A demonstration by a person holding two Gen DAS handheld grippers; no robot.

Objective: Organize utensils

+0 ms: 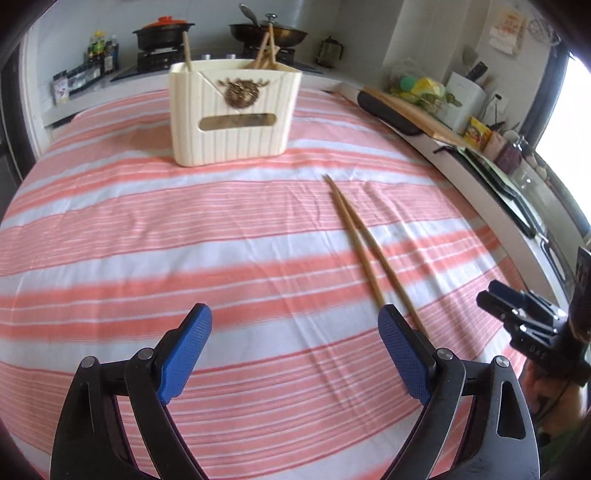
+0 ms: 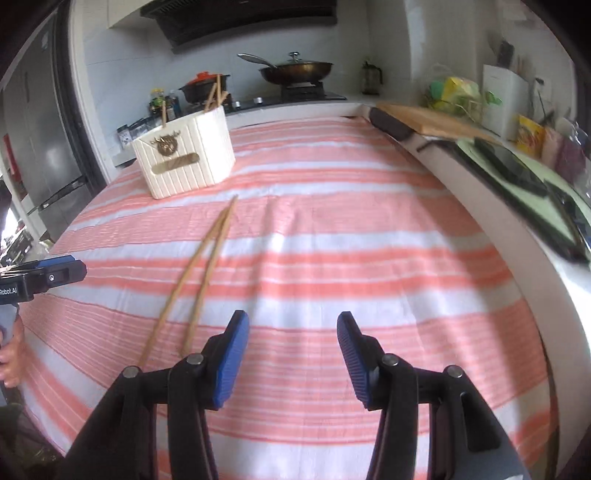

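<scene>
Two wooden chopsticks lie side by side on the pink-and-white striped cloth. Behind them stands a cream utensil holder with several chopsticks upright in it. My left gripper is open and empty above the cloth, and its right finger sits just over the near ends of the pair. My right gripper is open and empty too, with the pair just left of its left finger. Each gripper shows in the other's view, the right gripper at the right edge and the left gripper at the left edge.
A raised white counter edge runs along the right with a wooden cutting board, bags and packets. At the back a stove holds a black pot and a wok. A fridge stands far left.
</scene>
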